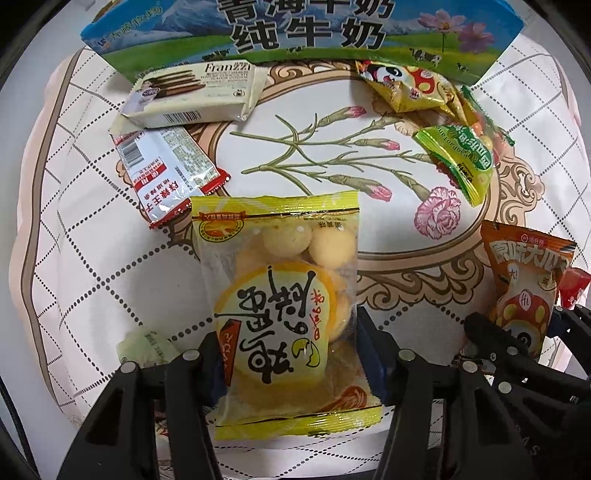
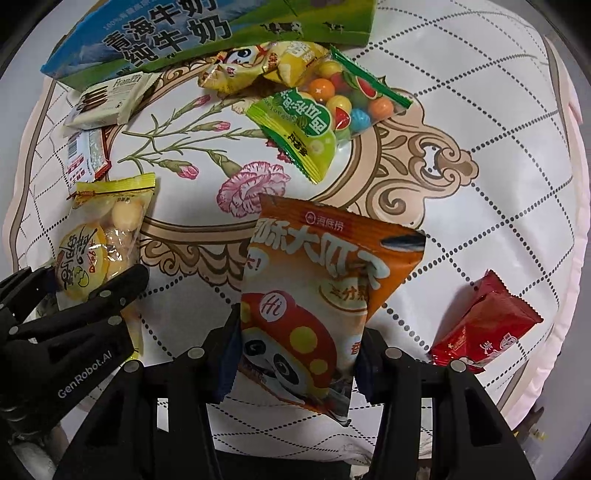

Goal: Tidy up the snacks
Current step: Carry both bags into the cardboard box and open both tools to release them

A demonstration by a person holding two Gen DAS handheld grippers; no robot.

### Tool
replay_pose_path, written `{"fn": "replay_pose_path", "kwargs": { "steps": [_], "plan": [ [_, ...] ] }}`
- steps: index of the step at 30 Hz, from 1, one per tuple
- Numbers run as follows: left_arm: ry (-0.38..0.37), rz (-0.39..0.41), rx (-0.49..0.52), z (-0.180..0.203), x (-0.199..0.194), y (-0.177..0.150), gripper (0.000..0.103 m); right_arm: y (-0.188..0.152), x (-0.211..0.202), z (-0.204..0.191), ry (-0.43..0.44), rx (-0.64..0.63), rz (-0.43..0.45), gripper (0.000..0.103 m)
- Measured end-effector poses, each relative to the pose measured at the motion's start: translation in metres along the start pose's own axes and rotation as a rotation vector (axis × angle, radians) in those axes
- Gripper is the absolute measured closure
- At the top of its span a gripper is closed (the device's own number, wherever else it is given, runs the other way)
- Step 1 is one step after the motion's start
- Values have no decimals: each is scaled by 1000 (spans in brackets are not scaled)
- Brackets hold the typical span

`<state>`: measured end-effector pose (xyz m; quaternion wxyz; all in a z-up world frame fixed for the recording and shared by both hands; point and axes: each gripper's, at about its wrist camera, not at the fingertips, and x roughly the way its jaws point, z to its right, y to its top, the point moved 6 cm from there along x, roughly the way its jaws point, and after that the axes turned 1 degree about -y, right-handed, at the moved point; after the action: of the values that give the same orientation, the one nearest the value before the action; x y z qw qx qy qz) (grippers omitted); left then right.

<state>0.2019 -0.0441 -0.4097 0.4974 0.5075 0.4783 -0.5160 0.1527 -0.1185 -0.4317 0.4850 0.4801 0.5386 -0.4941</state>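
Milk carton (image 1: pixel 303 33), the landmark, at the far edge, reads 青海牛奶 纯牛奶. Nearest it lies the stiff Franzzi wafer pack (image 1: pixel 195 94). Well in front, the right gripper (image 2: pixel 295 347) is clamped on an orange 海底捞 sunflower-seed bag (image 2: pixel 314 295); the left gripper (image 1: pixel 291 354) pinches a yellow biscuit bag (image 1: pixel 288 302). Both judged light, crinkly, slippery; biscuits fragile, so grip seams.

Cloth centre (image 1: pixel 314 122) open; wafer pack (image 1: pixel 195 92) left, candy bag (image 1: pixel 461 158) right, milk carton (image 1: pixel 295 33) behind.
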Motion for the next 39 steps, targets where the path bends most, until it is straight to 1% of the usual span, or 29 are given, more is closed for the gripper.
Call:
{"fn": "replay_pose_path", "kwargs": {
  "steps": [2,6,7,9,12,13,14,15,18,20,21,22,24,25,27,28,29,30,31,32,33,34,35,37,39],
  "plan": [
    [-7,11,0,-1,-8,-2,54,-2,-5,1,-15,19,60,51],
    [-20,53,14,-2,-32,-2,55,-5,-20,-2,17,19,85,52],
    [-30,63,13,-1,-39,-1,56,-4,-33,-5,41,20,109,52],
    [-56,89,6,-3,-56,2,56,-3,-38,-6,49,19,118,52],
    [-104,153,-7,-7,-92,15,56,5,-66,-9,97,20,167,52],
    [-116,177,-9,-11,-105,21,56,15,-90,-10,119,19,202,52],
    [-129,197,-14,-13,-116,29,56,21,-102,-10,134,20,222,52],
    [-150,218,-24,-17,-128,38,56,21,-102,-10,134,20,222,52],
    [-189,276,-41,-30,-161,71,56,47,-140,-12,177,18,283,52],
    [-187,313,-42,-41,-179,97,56,71,-166,-12,192,10,323,52],
    [-182,325,-36,-45,-188,115,56,98,-184,-11,166,-31,352,52],
    [-176,330,-32,-51,-193,126,56,98,-184,-11,166,-31,352,52],
    [-146,342,-31,-60,-201,154,56,123,-195,-8,151,-37,358,52],
    [-132,335,-28,-63,-201,168,56,142,-198,-7,137,-41,349,52],
    [-120,306,-32,-74,-195,196,56,168,-194,-3,120,-43,329,52],
    [-117,293,-34,-77,-192,204,56,182,-191,-2,100,-52,306,52],
    [-115,271,-35,-81,-186,217,56,207,-183,-1,75,-50,268,52],
    [-114,248,-31,-83,-181,225,56,207,-183,-1,75,-50,268,52],
    [-110,218,-31,-85,-173,236,56,224,-171,0,60,-39,228,52],
    [-101,191,-31,-88,-164,245,56,224,-171,0,60,-39,228,52],
    [-94,173,-31,-91,-158,253,56,241,-166,1,38,-37,199,52],
    [-78,154,-29,-94,-151,260,56,241,-166,1,38,-37,199,52],
    [-61,131,-24,-97,-141,267,56,249,-162,1,19,-40,190,52],
    [-40,92,-23,-102,-122,272,56,259,-153,2,-15,-43,168,52],
    [-18,52,-23,-107,-107,275,56,268,-143,5,-32,-37,144,52]
  ]
}}
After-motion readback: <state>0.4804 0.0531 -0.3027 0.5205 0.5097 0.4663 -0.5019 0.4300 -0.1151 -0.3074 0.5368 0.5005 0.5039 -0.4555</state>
